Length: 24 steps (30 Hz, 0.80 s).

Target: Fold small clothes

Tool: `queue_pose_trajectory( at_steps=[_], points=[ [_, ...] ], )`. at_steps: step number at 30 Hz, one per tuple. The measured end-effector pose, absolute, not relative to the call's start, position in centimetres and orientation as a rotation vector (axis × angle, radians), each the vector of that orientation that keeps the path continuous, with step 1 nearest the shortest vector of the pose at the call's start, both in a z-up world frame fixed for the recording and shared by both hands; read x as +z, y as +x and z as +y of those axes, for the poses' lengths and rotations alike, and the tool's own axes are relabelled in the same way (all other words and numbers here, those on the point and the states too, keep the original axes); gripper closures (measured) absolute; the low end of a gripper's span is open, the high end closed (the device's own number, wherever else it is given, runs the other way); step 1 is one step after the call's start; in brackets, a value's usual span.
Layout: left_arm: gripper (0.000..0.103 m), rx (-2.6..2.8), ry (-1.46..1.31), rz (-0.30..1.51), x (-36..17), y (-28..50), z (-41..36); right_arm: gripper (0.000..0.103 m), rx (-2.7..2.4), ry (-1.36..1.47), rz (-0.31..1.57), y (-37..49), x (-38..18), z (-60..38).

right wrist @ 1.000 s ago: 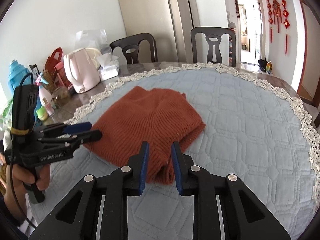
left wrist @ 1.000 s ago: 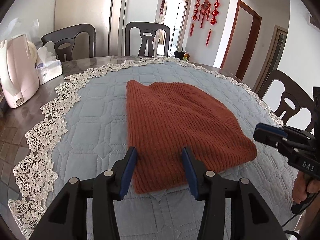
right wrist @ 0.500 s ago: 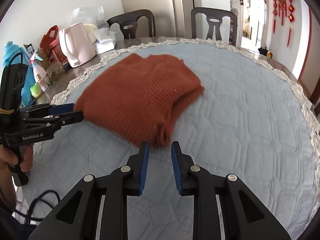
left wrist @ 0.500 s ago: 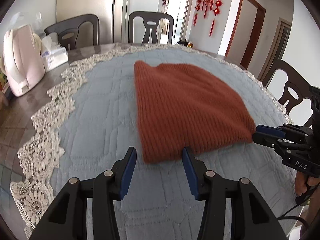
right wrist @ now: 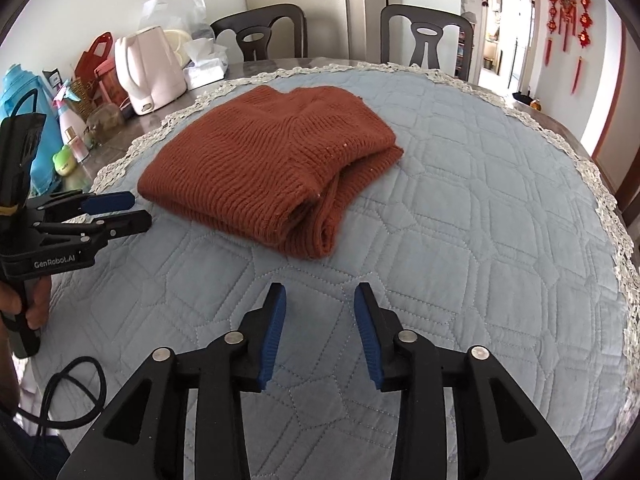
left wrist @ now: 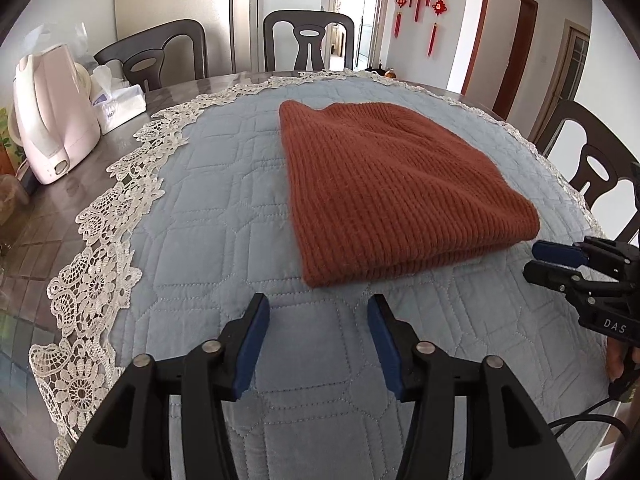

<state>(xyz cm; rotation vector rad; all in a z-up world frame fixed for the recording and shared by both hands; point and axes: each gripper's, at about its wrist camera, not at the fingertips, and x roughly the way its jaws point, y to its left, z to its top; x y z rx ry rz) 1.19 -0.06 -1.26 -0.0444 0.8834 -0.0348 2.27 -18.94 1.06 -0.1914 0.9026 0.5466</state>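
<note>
Left wrist view: my left tool [left wrist: 318, 312] hangs spread and empty just short of the near edge of the rust knit sweater [left wrist: 394, 196], not touching it. Right wrist view: my right tool [right wrist: 320, 308] is also parted, holding nothing, a little way back from the sweater's [right wrist: 272, 164] folded corner.

Sweater lies folded in a thick bundle on the blue quilted mat [left wrist: 208, 208] covering the table [left wrist: 48, 216], roughly centre of the mat. Several layers show at the open end facing the right tool.

Handling, my guess: soft, chunky ribbed knit, light, floppy, no stiffness, somewhat grippy against the quilting so it should drag rather than slide. Layers will likely slip apart if I pinch only the top one. Best hold looks like the stacked near edge, pinching all layers at a corner, one tool per corner.

Around: pink kettle [left wrist: 52, 116] and tissue box [left wrist: 120, 106] on the left of the table, well apart from the sweater. Bottles and a blue container [right wrist: 24, 120] further left in the right view. Chairs [left wrist: 308, 40] behind. Lace trim [left wrist: 104, 248] rims the mat. Nothing stands between tools and sweater; a trailing cable [right wrist: 68, 400] near my left hand could snag.
</note>
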Motion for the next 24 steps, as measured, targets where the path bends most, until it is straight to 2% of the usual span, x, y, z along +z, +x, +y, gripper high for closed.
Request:
queue_pose_trajectory(
  at_steps=[2, 7, 12, 14, 24],
  points=[
    [0.047, -0.031, -0.040, 0.885, -1.31, 1.11, -0.09, 0.064, 0.548, -0.195, 0.903, 2.20, 1.03, -18.87],
    [0.043, -0.028, -0.021, 0.889, -1.39, 1.18, -0.35, 0.052, 0.566, -0.221, 0.901, 1.90, 0.94, -18.35],
    [0.041, -0.024, -0.003, 0.892, -1.43, 1.20, -0.59, 0.052, 0.564, -0.228, 0.900, 1.83, 0.92, -18.12],
    [0.036, -0.014, -0.003, 0.895, -1.48, 1.17, -0.55, 0.052, 0.562, -0.231, 0.900, 1.81, 0.90, -18.07],
    [0.035, -0.011, -0.004, 0.897, -1.56, 1.17, -0.49, 0.051, 0.560, -0.241, 0.899, 1.76, 0.78, -17.99]
  ],
)
